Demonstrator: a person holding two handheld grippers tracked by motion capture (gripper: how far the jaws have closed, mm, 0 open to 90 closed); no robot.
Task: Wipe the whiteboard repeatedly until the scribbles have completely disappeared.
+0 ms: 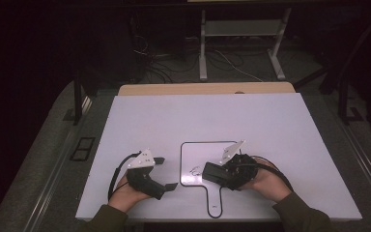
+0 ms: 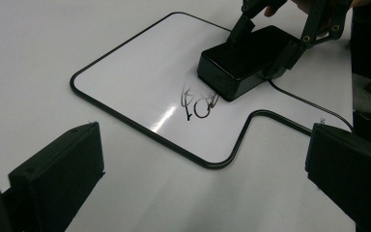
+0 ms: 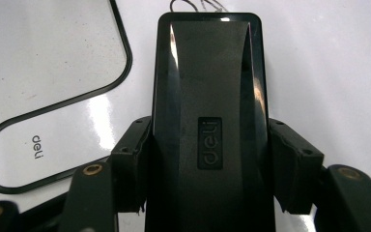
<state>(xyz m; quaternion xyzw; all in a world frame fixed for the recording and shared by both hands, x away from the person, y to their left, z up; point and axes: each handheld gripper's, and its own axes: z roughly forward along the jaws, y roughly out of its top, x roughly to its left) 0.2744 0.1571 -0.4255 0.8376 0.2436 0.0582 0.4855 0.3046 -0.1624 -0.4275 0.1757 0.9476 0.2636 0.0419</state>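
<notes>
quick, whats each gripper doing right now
left gripper: open, holding nothing.
right gripper: shut on the black eraser, on the whiteboard.

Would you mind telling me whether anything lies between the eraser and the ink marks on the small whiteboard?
Nothing visible does. The right gripper is shut on the eraser, which sits on the whiteboard right beside the marks, with bare board between. The left gripper is off to the side.

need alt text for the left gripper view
The right gripper holds a black whiteboard eraser on a small handled whiteboard, next to a black marker scribble. The left gripper's own jaws stand wide apart in the foreground over the white table.
</notes>
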